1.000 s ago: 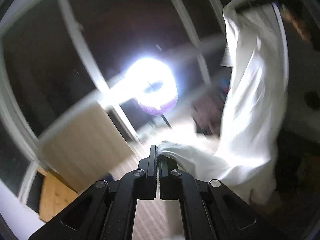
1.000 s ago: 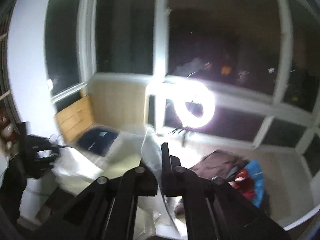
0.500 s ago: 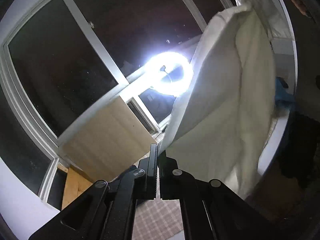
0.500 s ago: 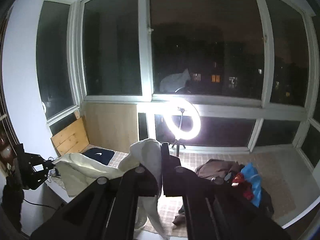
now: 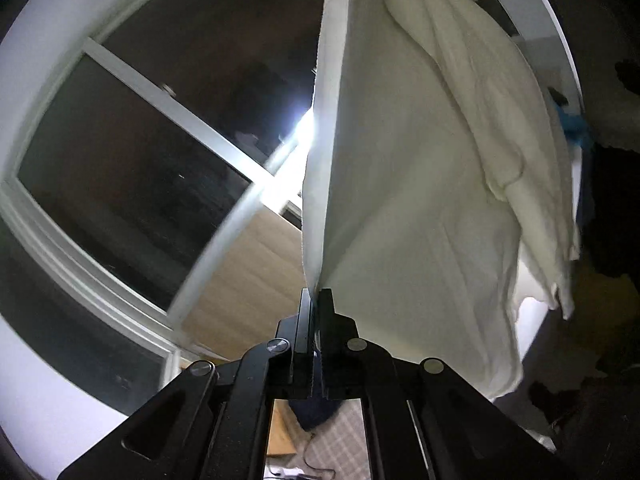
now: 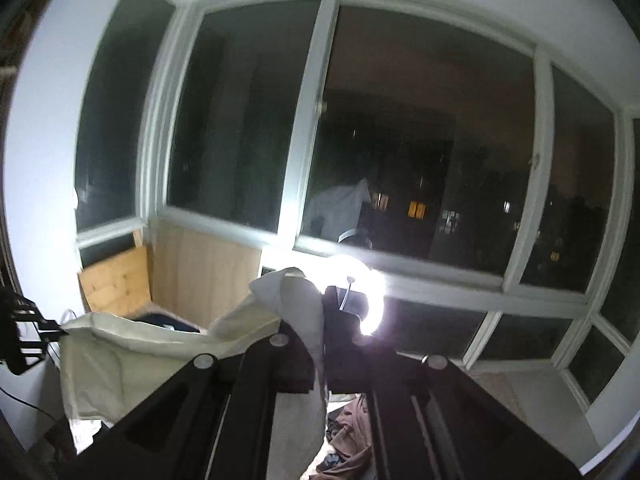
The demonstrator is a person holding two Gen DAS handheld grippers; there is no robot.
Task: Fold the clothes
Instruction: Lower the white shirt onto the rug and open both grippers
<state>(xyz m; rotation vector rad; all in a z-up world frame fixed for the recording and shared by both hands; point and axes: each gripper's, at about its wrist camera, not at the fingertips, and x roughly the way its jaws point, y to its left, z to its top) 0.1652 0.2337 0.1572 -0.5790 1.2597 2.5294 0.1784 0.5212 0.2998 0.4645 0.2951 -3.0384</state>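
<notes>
A glazed balcony at night: white-framed windows (image 6: 420, 152) over pale wood panelling (image 6: 204, 268), a glaring ring light (image 6: 372, 300), a checked floor (image 5: 340, 440) with a brown clothes heap (image 6: 348, 440). The cream garment (image 5: 420, 200), soft and creased, hangs in the air, stretched between both tools. The left tool (image 5: 316, 300) is clenched on one edge, the right tool (image 6: 320, 304) on another
</notes>
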